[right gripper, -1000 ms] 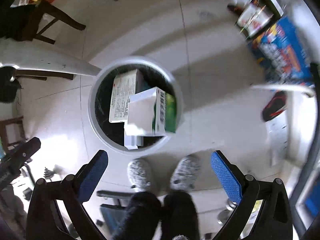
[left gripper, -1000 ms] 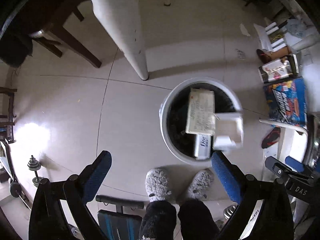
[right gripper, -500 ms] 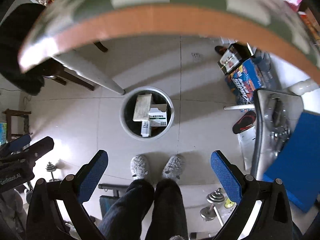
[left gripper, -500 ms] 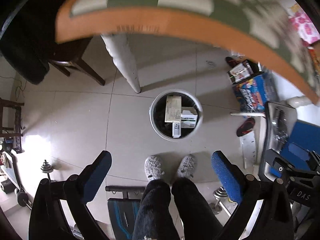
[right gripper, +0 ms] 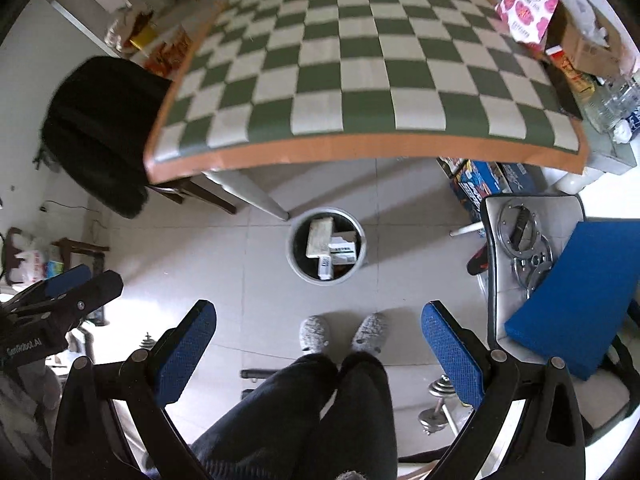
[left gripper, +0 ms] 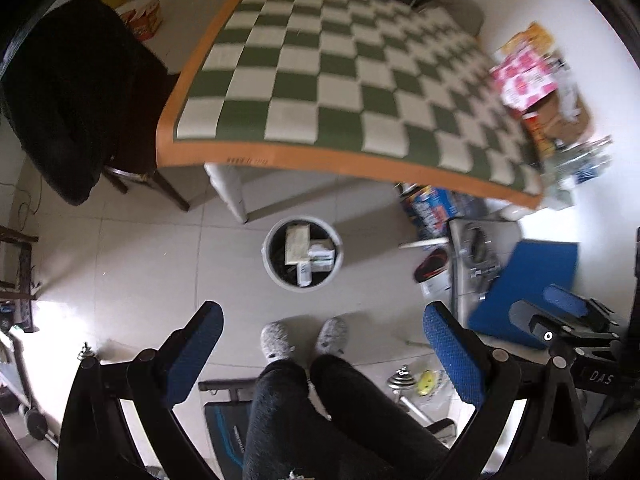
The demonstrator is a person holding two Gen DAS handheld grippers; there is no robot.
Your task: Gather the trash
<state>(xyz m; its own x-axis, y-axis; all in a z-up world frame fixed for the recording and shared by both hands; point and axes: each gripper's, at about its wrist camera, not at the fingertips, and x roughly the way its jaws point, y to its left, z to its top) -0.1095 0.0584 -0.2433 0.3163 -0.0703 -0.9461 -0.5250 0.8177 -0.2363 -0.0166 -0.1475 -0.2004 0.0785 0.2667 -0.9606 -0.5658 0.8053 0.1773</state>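
A round white trash bin (left gripper: 276, 276) (right gripper: 298, 272) stands on the tiled floor in front of the table, lined in black. Several flat cartons (left gripper: 298, 244) (right gripper: 320, 240) lie inside it. My left gripper (left gripper: 320, 356) hangs high above the floor, open, with nothing between its blue pads. My right gripper (right gripper: 316, 352) is likewise open and empty, high above the bin. The left gripper's body (right gripper: 60, 300) shows at the left of the right wrist view, and the right gripper's body (left gripper: 568, 328) at the right of the left wrist view.
A table with a green and white checked cloth (left gripper: 340, 92) (right gripper: 360, 68) stands beyond the bin. A pink patterned box (right gripper: 528, 8) and clutter sit at its right end. A dark-draped chair (left gripper: 68, 96) stands left. A person's legs and grey slippers (right gripper: 316, 332) are below. A blue pad (right gripper: 576, 296) lies right.
Both grippers have risen well away from the bin, which now looks small. The checked table top has come fully into view. The cartons stay in the bin.
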